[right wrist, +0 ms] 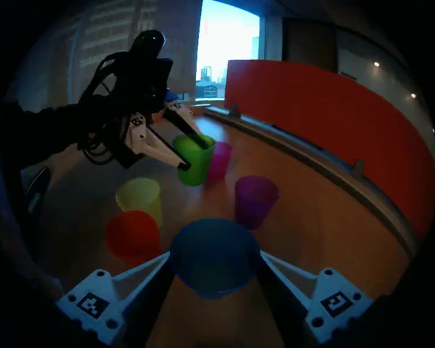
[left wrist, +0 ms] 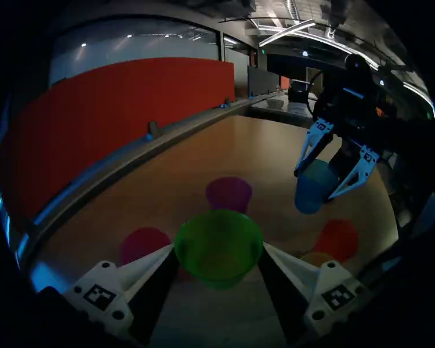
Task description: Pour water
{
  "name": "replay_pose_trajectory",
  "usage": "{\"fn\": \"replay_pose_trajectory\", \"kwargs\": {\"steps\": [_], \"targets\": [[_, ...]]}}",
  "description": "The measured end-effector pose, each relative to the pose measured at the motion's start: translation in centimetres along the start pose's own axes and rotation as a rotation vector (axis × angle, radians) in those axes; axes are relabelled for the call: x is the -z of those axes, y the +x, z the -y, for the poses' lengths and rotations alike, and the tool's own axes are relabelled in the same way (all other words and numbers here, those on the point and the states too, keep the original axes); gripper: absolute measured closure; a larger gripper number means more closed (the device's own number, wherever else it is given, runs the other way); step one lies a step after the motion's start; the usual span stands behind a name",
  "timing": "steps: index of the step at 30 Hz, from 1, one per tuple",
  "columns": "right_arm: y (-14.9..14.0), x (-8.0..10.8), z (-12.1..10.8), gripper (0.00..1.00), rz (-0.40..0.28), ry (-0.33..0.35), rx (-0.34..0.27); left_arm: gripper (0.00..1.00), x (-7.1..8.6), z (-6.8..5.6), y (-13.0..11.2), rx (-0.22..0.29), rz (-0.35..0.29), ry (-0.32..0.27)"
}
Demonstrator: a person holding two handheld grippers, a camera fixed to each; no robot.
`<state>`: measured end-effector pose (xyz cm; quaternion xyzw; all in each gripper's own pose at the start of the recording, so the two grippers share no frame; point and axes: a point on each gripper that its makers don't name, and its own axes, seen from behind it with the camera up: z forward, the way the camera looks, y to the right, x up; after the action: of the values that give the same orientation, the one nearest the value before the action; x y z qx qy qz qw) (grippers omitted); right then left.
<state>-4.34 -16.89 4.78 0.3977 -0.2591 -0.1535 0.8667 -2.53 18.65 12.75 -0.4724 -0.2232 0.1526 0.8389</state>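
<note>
Dim room. Long wooden table [left wrist: 235, 145] with a red partition [left wrist: 119, 98] along one edge; a bright window [right wrist: 229, 46] sits past the table's far end in the right gripper view.

Left tool [left wrist: 216, 249]: both fingers press on the sides of a green cup [left wrist: 220, 229], mouth facing the camera. In the right gripper view the same cup hangs in that tool at far left, with a hand and cables behind it.

Right tool [right wrist: 216, 256]: clamped on a blue cup [right wrist: 214, 272], one finger on each side. A paler patch shows low inside the cup. It is possibly water, but the light is too poor to be sure. From the left gripper view this cup is far right, tilted a little between the fingers.

Loose cups on the table, all upright:
- purple cup [right wrist: 255, 200], between the two held cups
- pink cup [right wrist: 221, 162], just beside the green one, on its far side in the right gripper view
- yellow cup [right wrist: 139, 197] and red cup [right wrist: 131, 235], touching or nearly so, left of the blue cup in the right gripper view

The two tools face each other across the cluster, well apart.
</note>
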Motion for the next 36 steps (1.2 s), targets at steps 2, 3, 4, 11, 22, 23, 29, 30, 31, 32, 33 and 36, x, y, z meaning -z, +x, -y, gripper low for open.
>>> {"fn": "replay_pose_trajectory", "kwargs": {"steps": [2, 3, 4, 11, 22, 23, 29, 30, 31, 32, 33, 36], "targets": [[0.7, 0.6, -0.1, 0.09, -0.010, -0.008, 0.003, 0.13, 0.6, -0.1, 0.5, -0.003, -0.012, 0.008], [1.0, 0.9, -0.2, 0.09, -0.016, -0.013, 0.005, 0.13, 0.9, -0.2, 0.8, -0.005, -0.018, 0.012], [1.4, 1.1, -0.1, 0.09, -0.022, -0.016, 0.006, 0.13, 1.2, -0.3, 1.1, -0.007, -0.024, 0.017], [4.0, 2.9, 0.3, 0.09, -0.067, -0.029, 0.010, 0.13, 3.7, -0.9, 3.6, -0.010, -0.086, 0.051], [8.6, 5.8, 1.1, 0.09, -0.166, -0.050, 0.008, 0.13, 8.7, -1.5, 8.2, 0.021, -0.230, 0.099], [8.9, 6.0, 1.2, 0.09, -0.176, -0.051, 0.006, 0.13, 9.0, -1.6, 8.5, 0.025, -0.243, 0.102], [11.0, 7.0, 1.4, 0.09, -0.228, -0.058, 0.006, 0.13, 11.0, -2.1, 10.1, 0.037, -0.305, 0.121], [11.4, 7.1, 1.4, 0.09, -0.238, -0.061, 0.008, 0.13, 11.3, -2.3, 10.4, 0.038, -0.316, 0.123], [11.7, 7.2, 1.4, 0.09, -0.249, -0.063, 0.009, 0.13, 11.6, -2.4, 10.7, 0.041, -0.329, 0.124], [12.0, 7.4, 1.4, 0.09, -0.260, -0.066, 0.010, 0.13, 11.8, -2.5, 11.0, 0.045, -0.342, 0.124], [12.4, 7.5, 1.4, 0.09, -0.273, -0.069, 0.011, 0.13, 12.1, -2.6, 11.4, 0.049, -0.356, 0.125], [13.4, 7.9, 1.4, 0.09, -0.309, -0.074, 0.005, 0.13, 12.8, -2.7, 12.2, 0.070, -0.396, 0.121]]}}
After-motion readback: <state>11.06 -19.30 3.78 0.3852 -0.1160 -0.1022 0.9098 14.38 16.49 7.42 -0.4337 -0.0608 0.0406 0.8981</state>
